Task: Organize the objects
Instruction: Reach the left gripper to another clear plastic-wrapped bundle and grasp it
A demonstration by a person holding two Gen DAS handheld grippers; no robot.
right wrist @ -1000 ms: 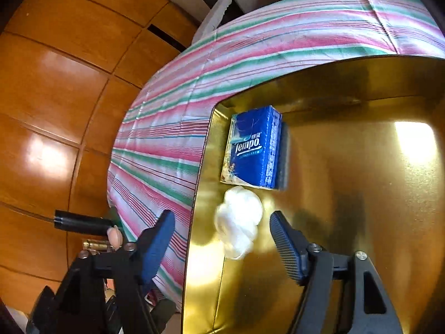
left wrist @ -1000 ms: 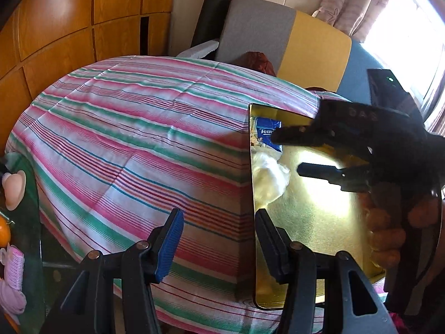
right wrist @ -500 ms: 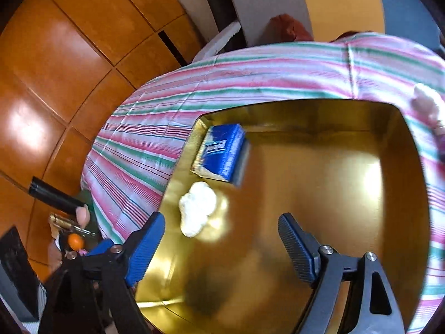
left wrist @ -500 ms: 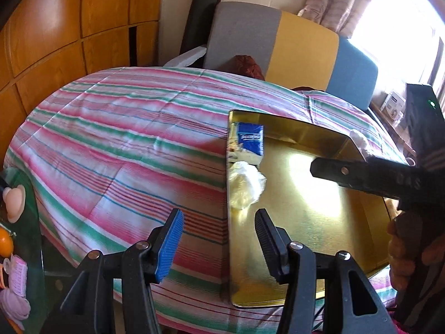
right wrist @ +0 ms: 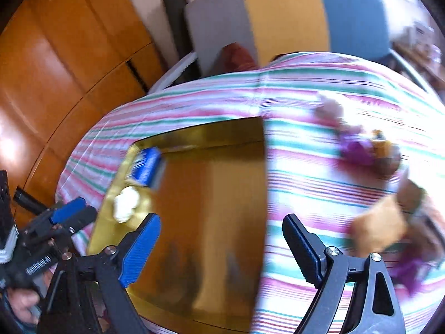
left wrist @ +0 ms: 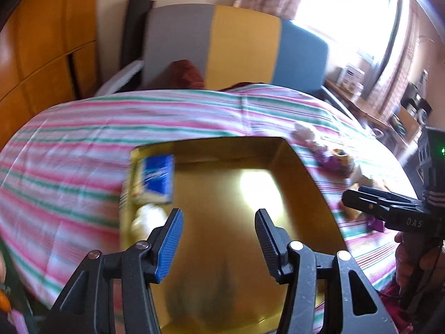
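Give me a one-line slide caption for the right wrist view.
Open right gripper over a gold tray holding a blue tissue pack and cotton ball.

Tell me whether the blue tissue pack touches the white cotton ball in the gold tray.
Cannot tell: both wrist views blur where the blue tissue pack meets the white cotton ball.

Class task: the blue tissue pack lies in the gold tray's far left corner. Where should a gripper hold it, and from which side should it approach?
Grip the blue tissue pack across its two long side faces, coming down from above. It lies flat, close to the gold tray wall on its left, with a white cotton wad just in front, so a sideways approach looks blocked. Blur hides finer detail.
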